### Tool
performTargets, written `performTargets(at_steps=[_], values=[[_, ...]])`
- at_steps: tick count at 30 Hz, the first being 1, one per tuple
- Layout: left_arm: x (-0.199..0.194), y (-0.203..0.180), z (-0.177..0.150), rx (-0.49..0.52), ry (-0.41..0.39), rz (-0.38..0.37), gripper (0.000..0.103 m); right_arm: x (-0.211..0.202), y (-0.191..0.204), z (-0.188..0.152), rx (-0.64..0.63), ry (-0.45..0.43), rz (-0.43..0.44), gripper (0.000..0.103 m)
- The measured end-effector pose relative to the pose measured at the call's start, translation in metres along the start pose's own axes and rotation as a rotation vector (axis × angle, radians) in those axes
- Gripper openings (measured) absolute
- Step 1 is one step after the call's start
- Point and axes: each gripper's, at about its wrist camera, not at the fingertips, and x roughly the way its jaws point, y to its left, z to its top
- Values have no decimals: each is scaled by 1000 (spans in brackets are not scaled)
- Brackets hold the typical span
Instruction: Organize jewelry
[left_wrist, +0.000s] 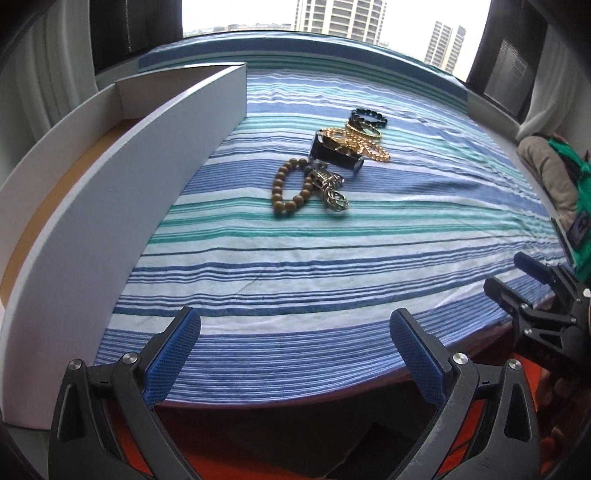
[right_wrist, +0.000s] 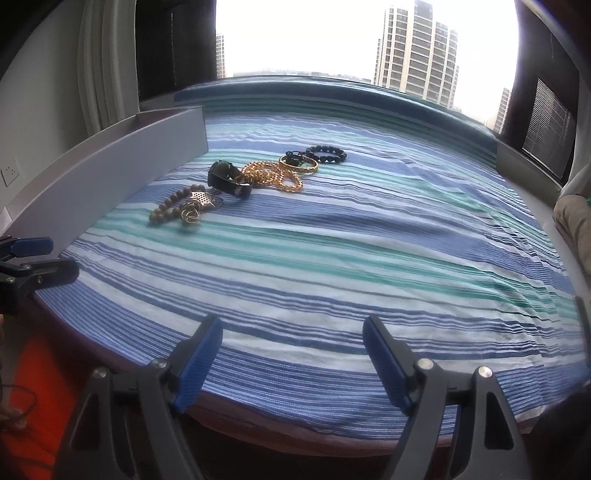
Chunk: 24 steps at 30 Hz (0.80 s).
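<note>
Nothing sorted yet: jewelry pile (left_wrist: 328, 162) lay on striped blue cloth (left_wrist: 295, 266); white cardboard tray (left_wrist: 110, 177) looked empty. Left claw (left_wrist: 295, 354) and right claw (right_wrist: 291, 362) gaped wide, empty.

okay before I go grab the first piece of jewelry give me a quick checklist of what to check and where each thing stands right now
1. Left gripper jaws open and empty: ok.
2. Right gripper jaws open, nothing between them: ok.
3. White box open at the top, beside the striped cloth: ok.
4. Wooden bead bracelet free to lift alone: not ok, the silver rings lie against it.
5. Gold chain free of the black watch: not ok, they overlap.
6. Black bead bracelet at the far end clear of the gold bangle: cannot tell.
</note>
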Motion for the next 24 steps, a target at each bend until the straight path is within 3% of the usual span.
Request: performTargets(at_steps=[11, 24], values=[[3, 6, 0, -19, 31, -30, 102, 5, 2, -2, -6, 16, 3, 80], [8, 9, -3, -28, 53, -5, 102, 11, 4, -6, 0, 38, 7, 80]])
